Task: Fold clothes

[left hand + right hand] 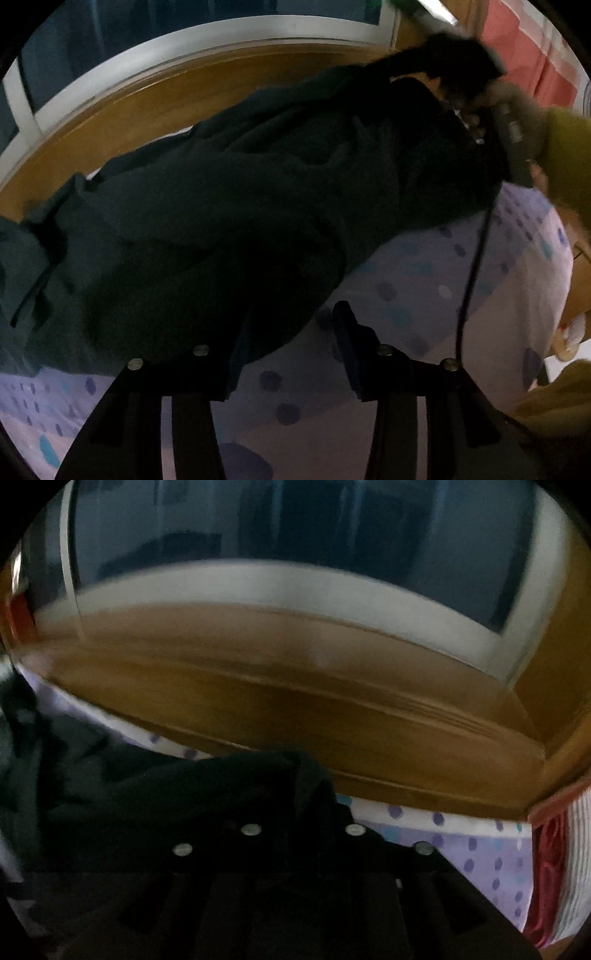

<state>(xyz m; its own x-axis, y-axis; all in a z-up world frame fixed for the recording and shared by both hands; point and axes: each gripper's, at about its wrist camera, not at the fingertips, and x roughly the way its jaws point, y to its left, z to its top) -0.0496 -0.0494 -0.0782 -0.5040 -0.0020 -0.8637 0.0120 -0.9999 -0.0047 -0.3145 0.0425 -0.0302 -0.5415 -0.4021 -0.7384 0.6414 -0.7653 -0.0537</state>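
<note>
Left gripper (pixel 291 332): fingers parted, empty, at dark garment (pixel 240 206) hem on bed (pixel 424 295). Right gripper (pixel 301 812): seemingly pinching cloth. I judge mid-fold; next, grasp hem.

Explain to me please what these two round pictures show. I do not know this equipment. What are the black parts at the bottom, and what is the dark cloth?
Each picture comes from a fisheye camera on a hand-held gripper; the black parts below are its two fingers. A person holds one tool in each hand. In the left view, the left gripper stands open beside a dark garment lying on a dotted bedsheet. The other tool, the right gripper, appears there at the garment's far end. In its own view, the cloth covers the fingers, so it seems to hold it. Behind are a wooden board and a window.
</note>
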